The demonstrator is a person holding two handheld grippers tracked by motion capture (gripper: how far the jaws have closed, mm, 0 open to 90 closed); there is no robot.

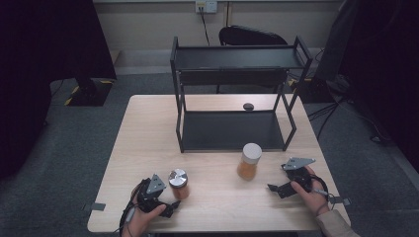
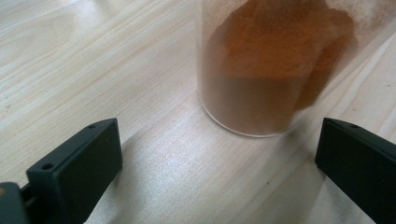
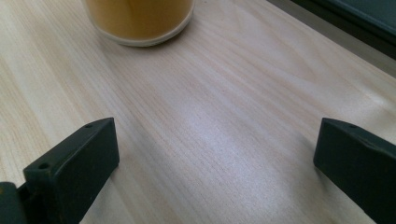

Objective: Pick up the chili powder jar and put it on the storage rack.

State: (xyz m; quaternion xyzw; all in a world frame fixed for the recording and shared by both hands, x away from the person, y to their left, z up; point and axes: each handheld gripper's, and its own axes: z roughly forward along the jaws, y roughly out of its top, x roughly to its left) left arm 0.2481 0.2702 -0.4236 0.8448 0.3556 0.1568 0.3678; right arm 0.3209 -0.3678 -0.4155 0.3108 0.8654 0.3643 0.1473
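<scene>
Approaching: our left gripper [image 1: 174,203], jaws apart, faces the silver-lidded jar [image 1: 179,183] at twelve o'clock; next, we advance and clamp it.

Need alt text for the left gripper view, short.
A clear jar of orange-brown powder stands on the pale wooden table, just ahead of the open left tongs. The two black jaws rise from the bottom corners, apart from the jar.

The table [image 1: 148,128] is pale wood with a smooth, faintly shiny grain; the shelf rack [image 1: 232,131] looks matt black metal; both jars [image 2: 271,65] [image 1: 248,160] are clear and glossy, holding matt powder; one lid [image 1: 178,177] is shiny metal, the gripper pads [image 3: 70,172] matt black plastic
</scene>
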